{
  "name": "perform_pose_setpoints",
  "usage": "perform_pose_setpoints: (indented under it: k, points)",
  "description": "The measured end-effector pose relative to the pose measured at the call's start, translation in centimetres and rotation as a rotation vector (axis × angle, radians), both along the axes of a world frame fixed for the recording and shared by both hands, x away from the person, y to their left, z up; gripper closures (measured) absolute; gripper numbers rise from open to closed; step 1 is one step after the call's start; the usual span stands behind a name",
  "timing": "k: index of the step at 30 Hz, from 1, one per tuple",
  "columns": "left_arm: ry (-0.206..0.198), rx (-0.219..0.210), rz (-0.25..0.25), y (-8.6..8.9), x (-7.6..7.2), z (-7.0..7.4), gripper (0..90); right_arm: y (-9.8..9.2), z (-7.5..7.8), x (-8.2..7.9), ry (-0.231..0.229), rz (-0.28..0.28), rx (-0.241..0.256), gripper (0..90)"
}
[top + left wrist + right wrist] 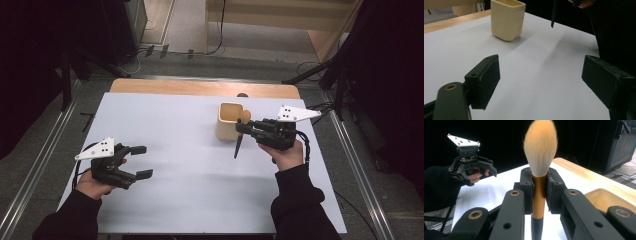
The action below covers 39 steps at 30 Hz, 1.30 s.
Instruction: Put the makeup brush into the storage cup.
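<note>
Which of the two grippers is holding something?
The right gripper: it is shut on the makeup brush, beside the cream cup. The left gripper is open, holding nothing.

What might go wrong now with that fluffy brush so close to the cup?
The right gripper pinches the makeup brush by its narrow gold neck alone, so it may swivel or slip. Its dark handle hangs beside the cream cup, which nothing steadies; a bump might tip it, as the left gripper is open and far off.
</note>
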<state>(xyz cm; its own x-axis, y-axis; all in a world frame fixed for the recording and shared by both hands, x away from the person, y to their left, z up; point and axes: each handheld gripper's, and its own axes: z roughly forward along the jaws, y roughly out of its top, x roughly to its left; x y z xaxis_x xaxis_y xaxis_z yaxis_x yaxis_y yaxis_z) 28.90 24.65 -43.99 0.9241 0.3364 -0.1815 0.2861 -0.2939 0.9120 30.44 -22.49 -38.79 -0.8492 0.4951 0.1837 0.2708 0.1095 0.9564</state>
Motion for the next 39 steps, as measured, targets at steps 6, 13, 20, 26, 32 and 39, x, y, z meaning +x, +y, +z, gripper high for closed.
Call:
perform_pose_setpoints:
  k: [6, 13, 20, 26, 32, 39]
  points:
    - [0.005, -0.002, 0.000, 0.0, 0.0, 0.0, 16.0, 0.1, 0.7, 0.8, 0.008, -0.009, -0.012, 79.1]
    - [0.019, -0.011, 0.008, 0.2, 0.1, 0.0, 16.0, 0.3, 1.9, 1.8, 0.003, -0.023, -0.018, 79.1]
    - [0.017, -0.006, 0.003, 0.1, 0.1, 0.0, 16.0, 0.1, 2.9, 2.4, -0.002, -0.039, -0.016, 79.1]
    - [0.020, -0.005, 0.004, 0.1, 0.1, 0.0, 16.0, 0.1, 3.7, 2.7, -0.006, -0.048, -0.011, 79.1]
    - [0.025, 0.005, 0.003, 0.1, 0.1, -0.1, 16.0, 0.2, 4.3, 3.2, -0.007, -0.054, -0.021, 79.1]
    - [0.025, -0.005, 0.001, 0.1, 0.1, -0.1, 16.0, 0.4, 5.3, 4.0, -0.014, -0.063, -0.022, 79.1]
